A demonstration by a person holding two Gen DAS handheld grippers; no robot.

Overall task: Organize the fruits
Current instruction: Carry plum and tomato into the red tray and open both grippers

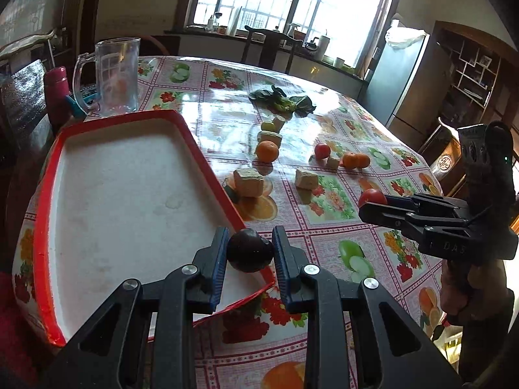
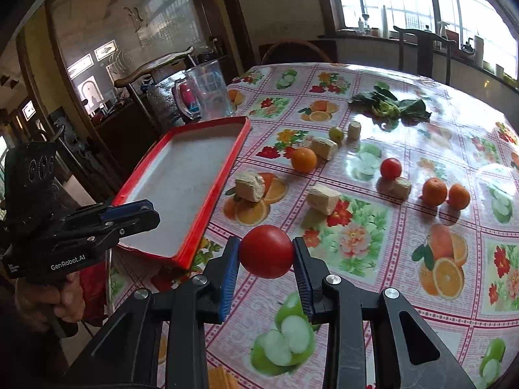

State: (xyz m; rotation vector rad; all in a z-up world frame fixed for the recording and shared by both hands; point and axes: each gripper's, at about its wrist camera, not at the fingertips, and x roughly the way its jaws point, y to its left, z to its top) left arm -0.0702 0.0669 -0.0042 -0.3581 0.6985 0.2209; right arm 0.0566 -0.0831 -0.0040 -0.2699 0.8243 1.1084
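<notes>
My left gripper (image 1: 249, 246) is shut on a dark purple plum (image 1: 249, 251), held above the near right corner of the red-rimmed white tray (image 1: 129, 194). My right gripper (image 2: 266, 253) is shut on a red tomato (image 2: 266, 251) above the tablecloth, right of the tray (image 2: 181, 178). It also shows in the left wrist view (image 1: 373, 202). On the table lie an orange (image 2: 304, 159), another red tomato (image 2: 390, 168), two small oranges (image 2: 434, 191), and a green fruit (image 2: 336, 133).
Several beige blocks (image 2: 249, 186) lie among the fruit. Leafy greens (image 2: 389, 105) lie farther back. A glass mug (image 1: 118, 76) and a pink bottle (image 1: 56, 94) stand behind the tray. Chairs stand around the table.
</notes>
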